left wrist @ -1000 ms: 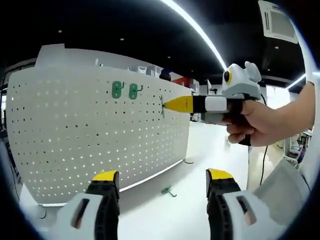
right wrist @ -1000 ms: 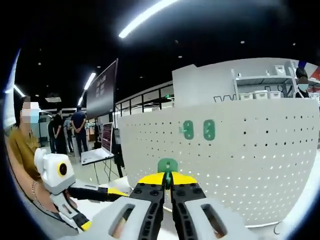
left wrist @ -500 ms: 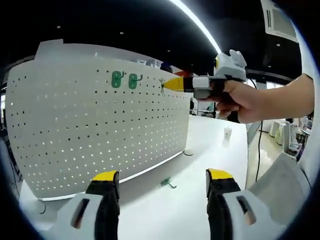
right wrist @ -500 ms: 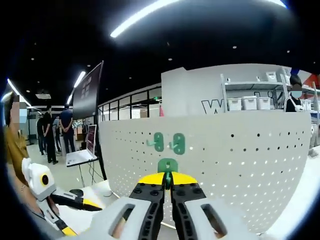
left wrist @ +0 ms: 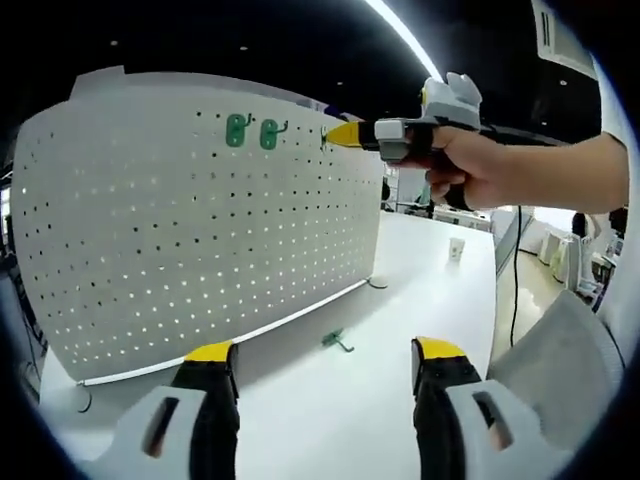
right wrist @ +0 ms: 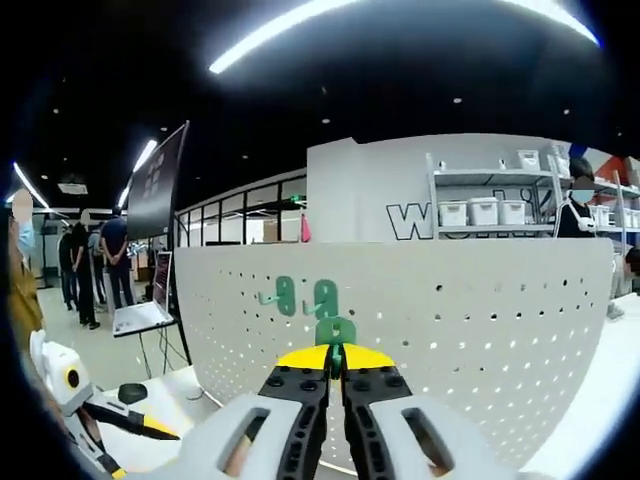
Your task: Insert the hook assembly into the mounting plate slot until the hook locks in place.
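Note:
A white pegboard mounting plate (left wrist: 200,220) stands upright on the white table. Two green hooks (left wrist: 250,131) hang near its top edge. In the left gripper view my left gripper (left wrist: 325,360) is open above the table. A loose green hook (left wrist: 335,340) lies on the table beyond it. The right gripper (left wrist: 345,134), held by a hand (left wrist: 490,170), is up at the board's top right with a green hook at its tip. In the right gripper view my right gripper (right wrist: 335,357) is shut on a green hook (right wrist: 336,331), just right of the two hung hooks (right wrist: 305,296) on the plate (right wrist: 460,330).
The white table (left wrist: 420,290) stretches right of the board, with a small cup (left wrist: 455,249) far off. A cable (left wrist: 515,290) hangs past the table's right edge. Several people (right wrist: 95,260) stand at left behind a dark screen (right wrist: 160,180). Shelving with boxes (right wrist: 485,210) rises behind the plate.
The right gripper has risen with its hook toward the board's top edge, closer to the two hung hooks. My left gripper has stayed open, low over the table.

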